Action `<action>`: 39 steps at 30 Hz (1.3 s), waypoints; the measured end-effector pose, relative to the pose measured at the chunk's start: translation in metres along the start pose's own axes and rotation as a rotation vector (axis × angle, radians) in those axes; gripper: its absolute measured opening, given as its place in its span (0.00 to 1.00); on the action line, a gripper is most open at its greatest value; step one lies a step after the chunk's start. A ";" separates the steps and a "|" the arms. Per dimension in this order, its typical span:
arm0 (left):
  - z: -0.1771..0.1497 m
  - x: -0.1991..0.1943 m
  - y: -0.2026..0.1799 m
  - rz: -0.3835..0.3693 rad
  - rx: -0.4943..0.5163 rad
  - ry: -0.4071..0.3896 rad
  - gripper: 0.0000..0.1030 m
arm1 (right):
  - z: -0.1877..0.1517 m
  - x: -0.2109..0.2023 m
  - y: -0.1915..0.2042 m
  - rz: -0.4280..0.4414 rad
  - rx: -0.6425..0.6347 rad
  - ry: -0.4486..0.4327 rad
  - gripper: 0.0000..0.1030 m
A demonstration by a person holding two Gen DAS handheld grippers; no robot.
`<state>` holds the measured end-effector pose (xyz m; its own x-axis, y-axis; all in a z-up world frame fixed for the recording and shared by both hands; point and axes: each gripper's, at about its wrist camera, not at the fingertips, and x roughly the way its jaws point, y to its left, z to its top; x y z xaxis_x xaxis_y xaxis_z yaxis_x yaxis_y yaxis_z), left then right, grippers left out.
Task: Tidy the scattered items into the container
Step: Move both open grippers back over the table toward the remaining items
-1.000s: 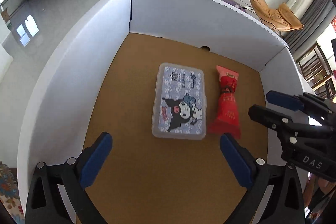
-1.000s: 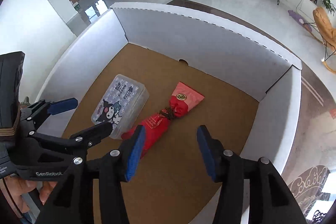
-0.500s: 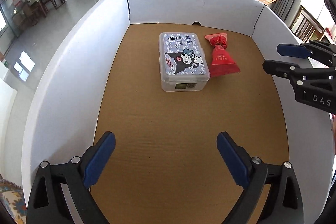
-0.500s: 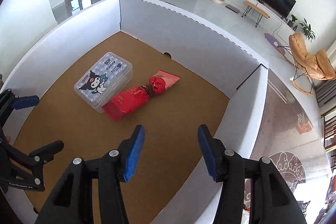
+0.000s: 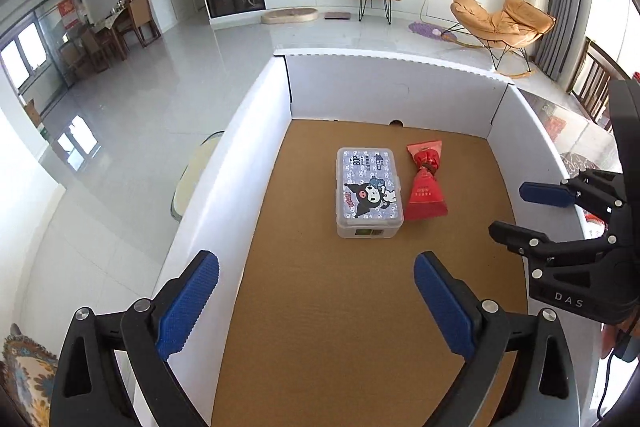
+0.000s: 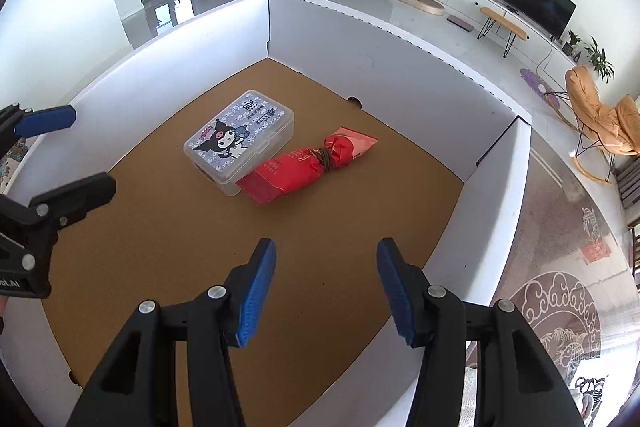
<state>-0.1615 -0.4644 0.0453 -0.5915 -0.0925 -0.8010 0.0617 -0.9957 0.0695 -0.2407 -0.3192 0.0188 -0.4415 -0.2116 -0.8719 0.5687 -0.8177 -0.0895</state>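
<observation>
1. Where the white cardboard walls [image 5: 384, 95] fold up at the corners, they fence in a flat brown floor [image 5: 344, 307] of corrugated board, matte and finely ribbed; this is the container.
2. Lying on that floor toward the far wall is a rectangular clear plastic box [image 5: 368, 191] with rounded corners and a glossy lid printed with a cartoon figure.
3. Just beside the box, touching its long side, lies a red packet [image 5: 425, 189]: crinkled wrapper, cinched by a dark tie near one end, flaring to a flat fan past the tie and widening to a flat-bottomed body on the other side.
4. Left tool [image 5: 316, 307] is released, its ribbed blue pads [image 5: 188, 303] spread wide with nothing between them; box and packet lie well ahead of it.
5. Right tool [image 6: 326, 289] is likewise released, its blue pads apart and empty; the packet's wide end lies ahead, slightly left, apart from the fingertips.
</observation>
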 end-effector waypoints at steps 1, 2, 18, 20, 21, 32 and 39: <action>0.000 -0.008 0.000 0.007 -0.004 -0.013 0.97 | -0.001 -0.003 0.003 0.006 0.009 -0.007 0.52; -0.003 -0.018 -0.002 0.012 -0.007 -0.025 0.97 | -0.002 -0.008 0.002 0.026 0.031 -0.018 0.52; -0.023 -0.145 -0.161 -0.157 0.193 -0.060 1.00 | -0.153 -0.224 -0.064 -0.148 0.044 -0.501 0.61; -0.023 -0.158 -0.197 -0.164 0.263 -0.063 1.00 | -0.184 -0.250 -0.081 -0.193 0.057 -0.555 0.61; -0.022 -0.164 -0.215 -0.174 0.288 -0.065 1.00 | -0.198 -0.260 -0.089 -0.209 0.062 -0.569 0.61; -0.080 -0.137 -0.388 -0.282 0.251 -0.070 1.00 | -0.405 -0.270 -0.228 -0.081 0.457 -0.516 0.64; -0.140 -0.050 -0.441 -0.242 0.150 0.035 1.00 | -0.459 -0.233 -0.285 -0.090 0.669 -0.261 0.65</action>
<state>-0.0470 -0.0198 -0.0287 -0.5466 0.1455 -0.8247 -0.1994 -0.9791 -0.0406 0.0184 0.2087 0.0268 -0.6656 -0.1808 -0.7241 0.0129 -0.9728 0.2311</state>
